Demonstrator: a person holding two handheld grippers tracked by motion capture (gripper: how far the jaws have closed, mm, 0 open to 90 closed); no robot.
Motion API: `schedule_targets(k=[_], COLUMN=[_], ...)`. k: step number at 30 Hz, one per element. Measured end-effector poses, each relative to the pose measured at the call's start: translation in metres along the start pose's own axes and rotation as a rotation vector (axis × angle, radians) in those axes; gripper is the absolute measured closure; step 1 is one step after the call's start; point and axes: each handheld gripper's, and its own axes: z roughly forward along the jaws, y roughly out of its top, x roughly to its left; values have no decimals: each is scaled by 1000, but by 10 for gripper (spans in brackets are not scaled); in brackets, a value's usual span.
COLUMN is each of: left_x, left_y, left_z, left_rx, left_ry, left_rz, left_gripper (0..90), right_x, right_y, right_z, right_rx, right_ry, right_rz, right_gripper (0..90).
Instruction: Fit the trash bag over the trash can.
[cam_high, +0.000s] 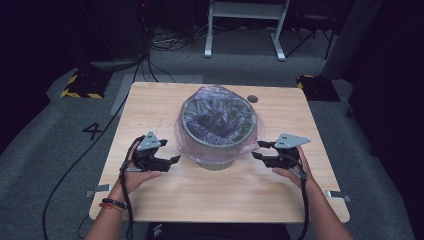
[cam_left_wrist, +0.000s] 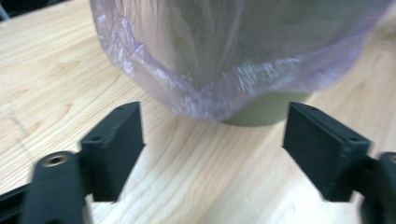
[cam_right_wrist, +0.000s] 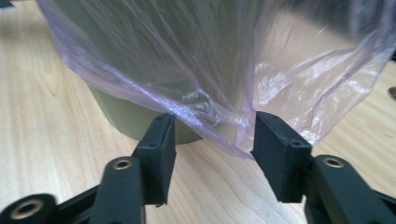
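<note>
Because the thin, translucent purple plastic bag (cam_high: 218, 116) is draped over the rim of the round olive-green bin (cam_high: 212, 161) at the middle of the wooden table (cam_high: 160, 195), the left gripper (cam_high: 172, 160) and right gripper (cam_high: 256, 150) flank it, jaws released, empty, near its hem.
</note>
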Motion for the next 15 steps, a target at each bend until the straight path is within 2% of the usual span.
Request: schedule_targets(k=[3,5,7,10,13,15], left_x=[4,10,15,23,29,36], left_y=[1,6,12,28,43,53], left_z=[-17,-28,-33,-36,-33,-27], left_rx=[-35,-84,-118,-157,-191,-201], left_ry=[38,59,82,117,140,126], left_rz=[-5,-34,-52,-67,-61,-79], left_gripper=[175,177,187,203,274,280], right_x=[0,2,5,2,-9,-18], right_y=[1,0,2,14,32,43], right_z=[-16,-25,-31,-39,-41,-38], right_rx=[-35,-50,-53,-61,-78,-79], right_ry=[11,23,12,-44,-114,-151], right_rz=[10,7,-8,-36,-24,-17], right_gripper=[398,362,365,406,433,440])
